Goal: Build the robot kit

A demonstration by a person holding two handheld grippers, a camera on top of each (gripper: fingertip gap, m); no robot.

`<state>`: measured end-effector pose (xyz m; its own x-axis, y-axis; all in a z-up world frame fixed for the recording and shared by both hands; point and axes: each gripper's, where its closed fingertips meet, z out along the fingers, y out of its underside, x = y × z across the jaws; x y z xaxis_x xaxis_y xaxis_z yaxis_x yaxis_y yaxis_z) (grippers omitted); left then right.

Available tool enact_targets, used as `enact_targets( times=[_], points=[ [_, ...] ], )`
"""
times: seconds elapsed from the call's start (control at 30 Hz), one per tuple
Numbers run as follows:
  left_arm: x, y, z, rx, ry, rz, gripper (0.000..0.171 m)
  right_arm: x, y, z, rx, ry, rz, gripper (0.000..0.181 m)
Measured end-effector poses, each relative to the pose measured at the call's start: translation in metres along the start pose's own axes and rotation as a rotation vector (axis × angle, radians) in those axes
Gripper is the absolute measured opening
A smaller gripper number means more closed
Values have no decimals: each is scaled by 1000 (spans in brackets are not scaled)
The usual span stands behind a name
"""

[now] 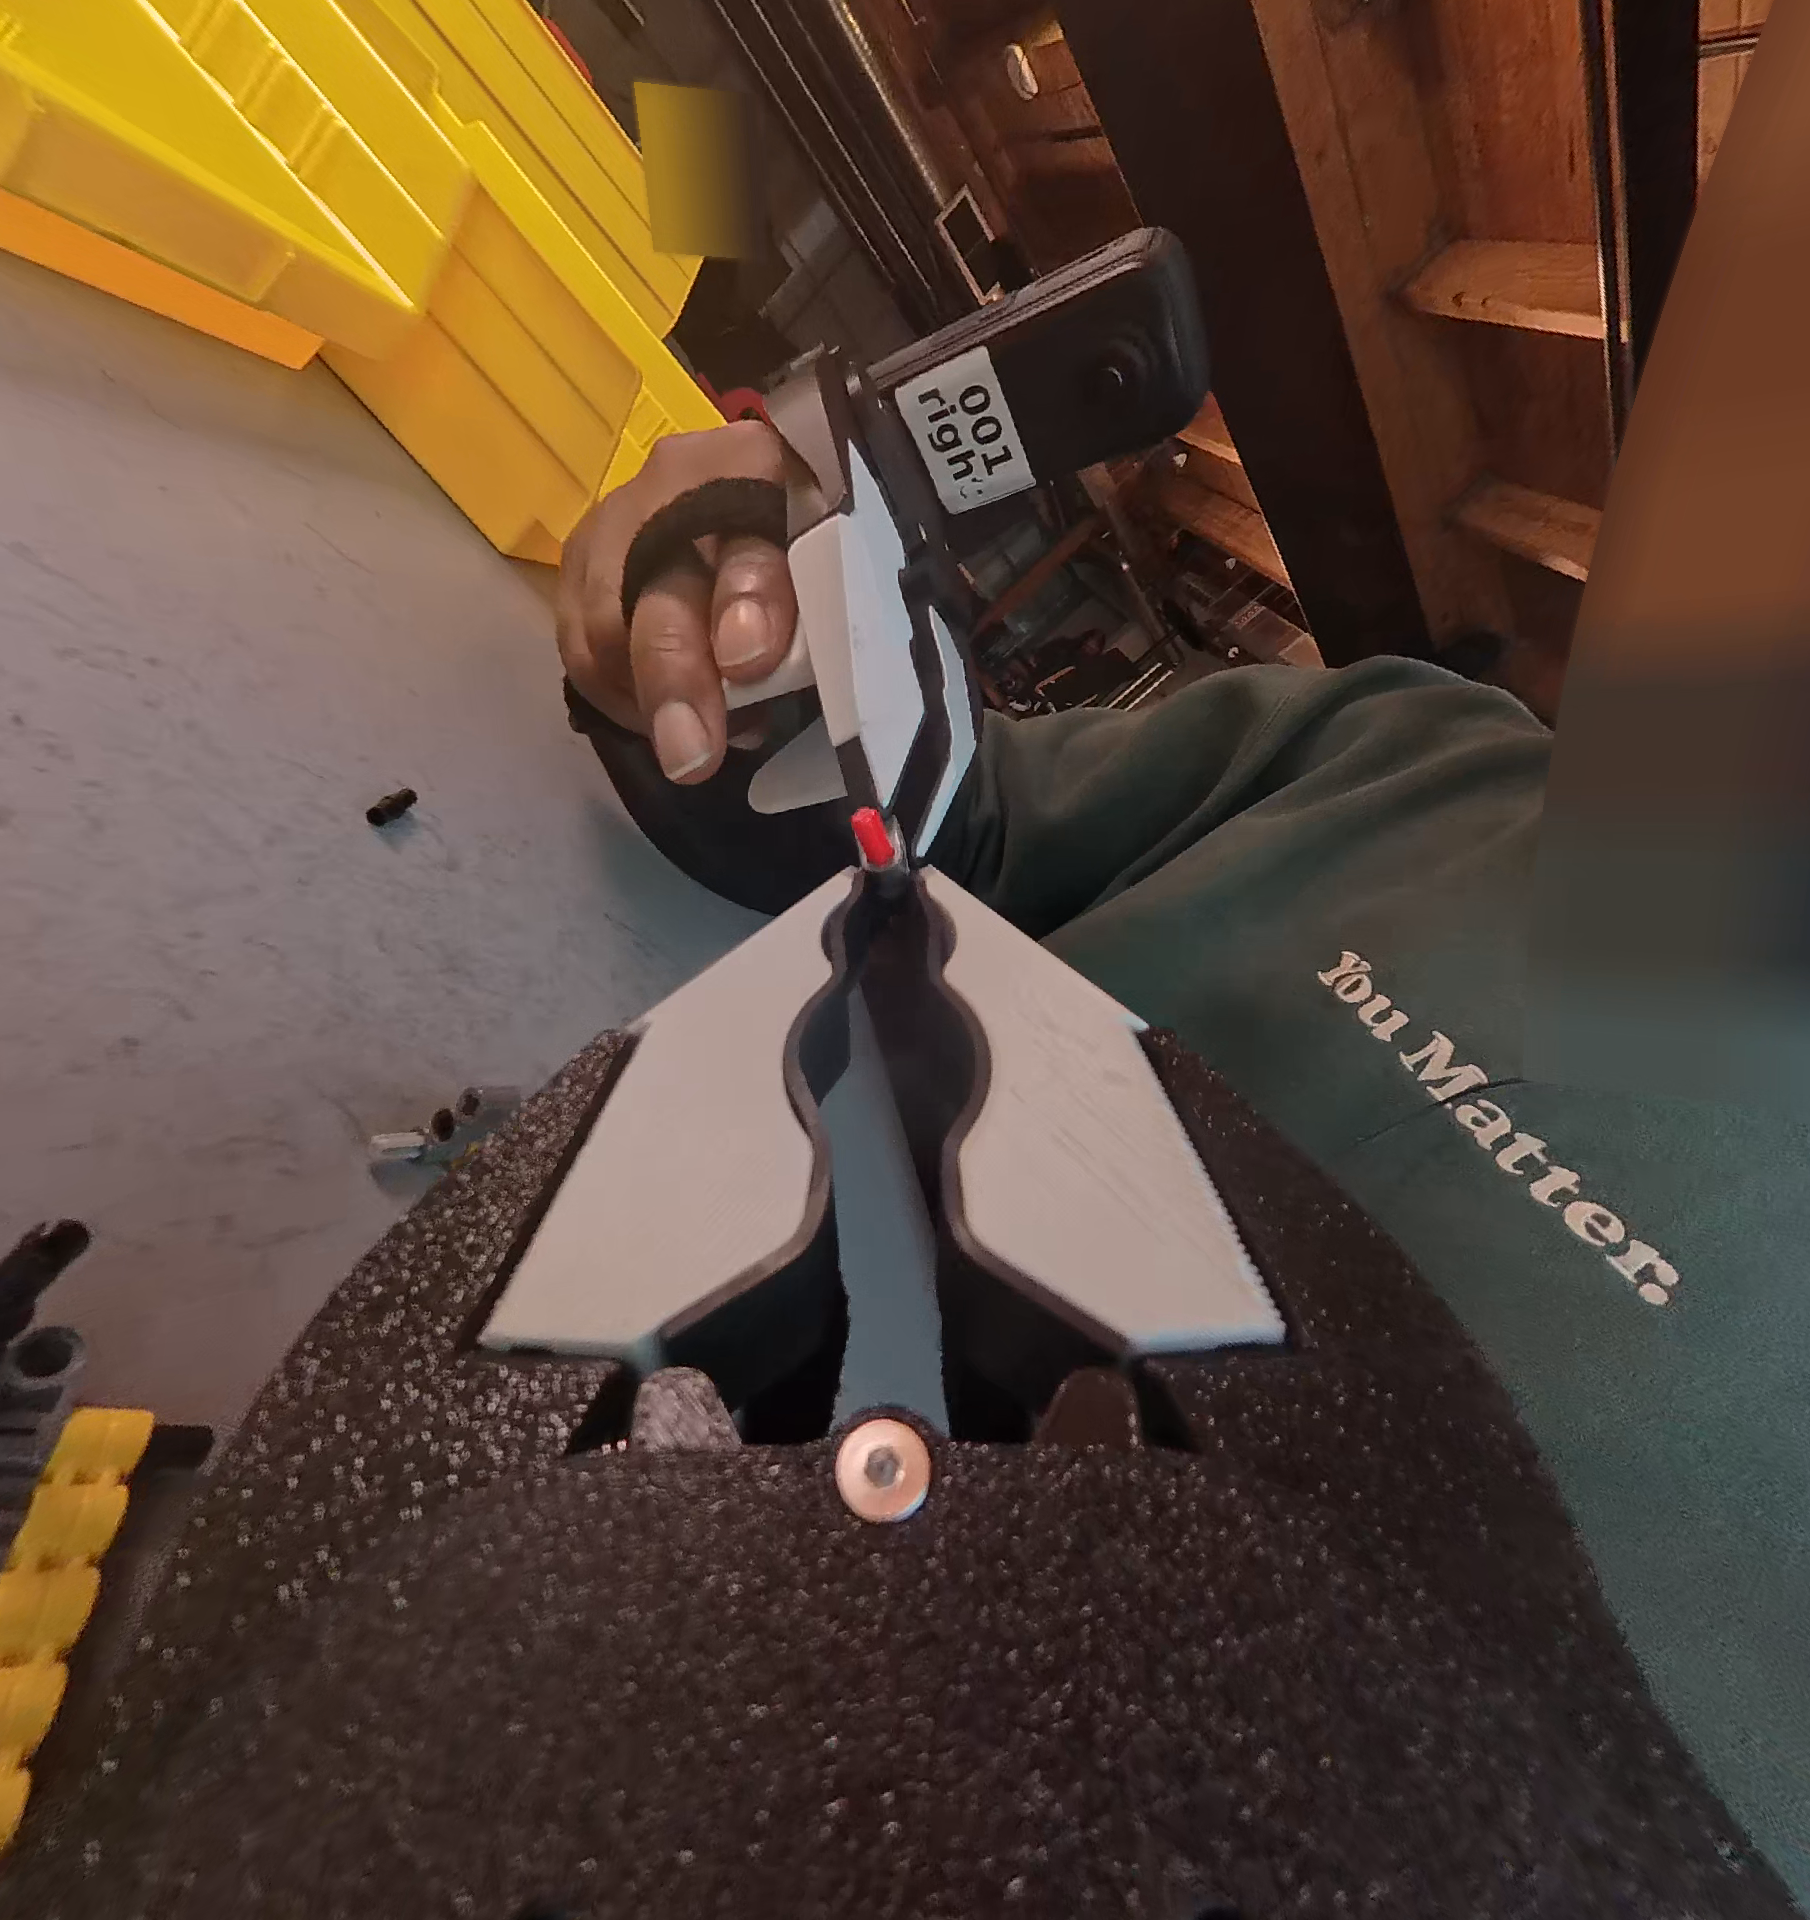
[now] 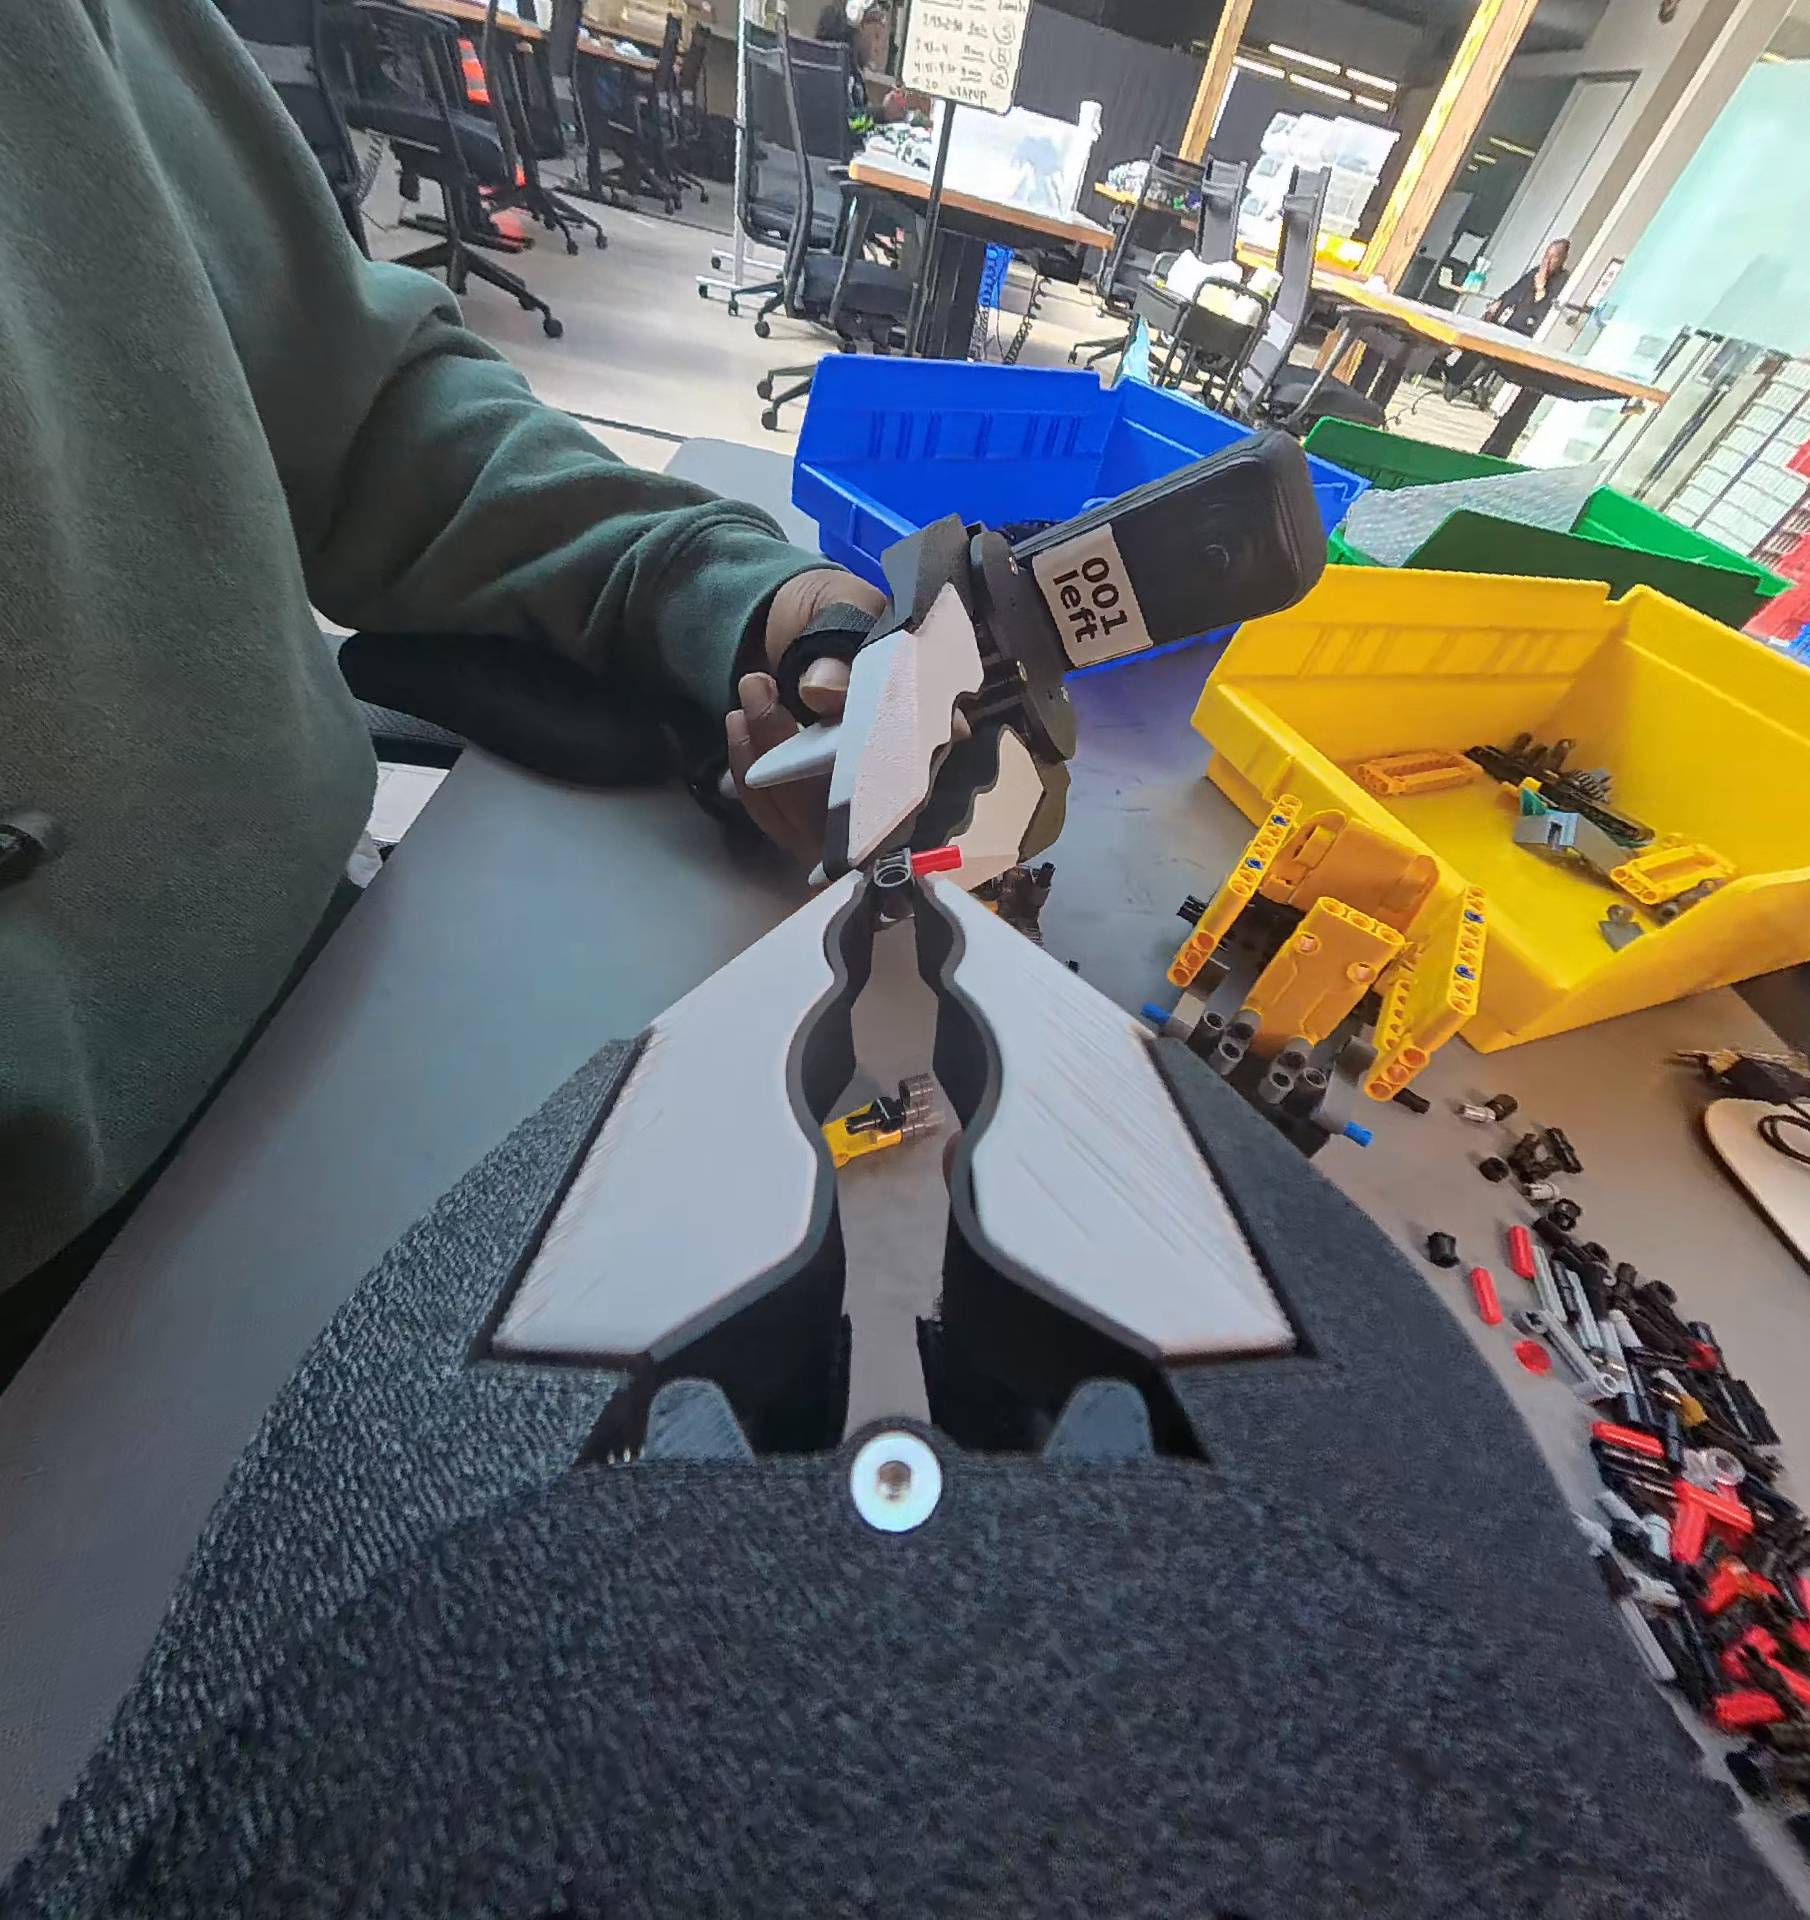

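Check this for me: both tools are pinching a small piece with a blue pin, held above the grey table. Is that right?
Not quite: the pin is red, not blue, as the right wrist view shows. The rest stands: the left tool and right tool are both shut on the small piece, above the grey table.

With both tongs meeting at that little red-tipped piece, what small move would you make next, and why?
Probably press the two tongs gently together along the pin's length. The left tongs are shut on a dark part with the red pin sticking out, and the right tongs are shut on a small grey connector right at it. How far the pin is seated cannot be told, so go slowly.
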<state>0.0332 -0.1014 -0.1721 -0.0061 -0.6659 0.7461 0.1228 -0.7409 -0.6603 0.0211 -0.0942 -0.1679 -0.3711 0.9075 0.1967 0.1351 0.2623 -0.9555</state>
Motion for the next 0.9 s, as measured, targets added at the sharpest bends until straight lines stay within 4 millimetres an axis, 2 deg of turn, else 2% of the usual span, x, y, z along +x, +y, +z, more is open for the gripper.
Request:
enact_targets(
  times=[0.23,0.4,0.5,0.6,0.73,0.9],
  points=[
    [4,2,2,-11,34,-36,7,-6,2,2,-21,-18,-61,10],
    [3,1,2,4,34,-52,6,-4,3,1,-10,-18,-18,7],
    [5,-7,-3,41,24,-17,10,1,-4,-1,57,-47,145,6],
    [2,-16,-11,76,-51,68,14,14,-9,-5,134,-70,385,6],
    [-8,-26,-20,122,-177,167,14,26,-2,-3,167,-102,658,6],
    [-19,-29,-23,123,-294,261,24,23,-5,-2,219,-166,761,5]
  ],
)
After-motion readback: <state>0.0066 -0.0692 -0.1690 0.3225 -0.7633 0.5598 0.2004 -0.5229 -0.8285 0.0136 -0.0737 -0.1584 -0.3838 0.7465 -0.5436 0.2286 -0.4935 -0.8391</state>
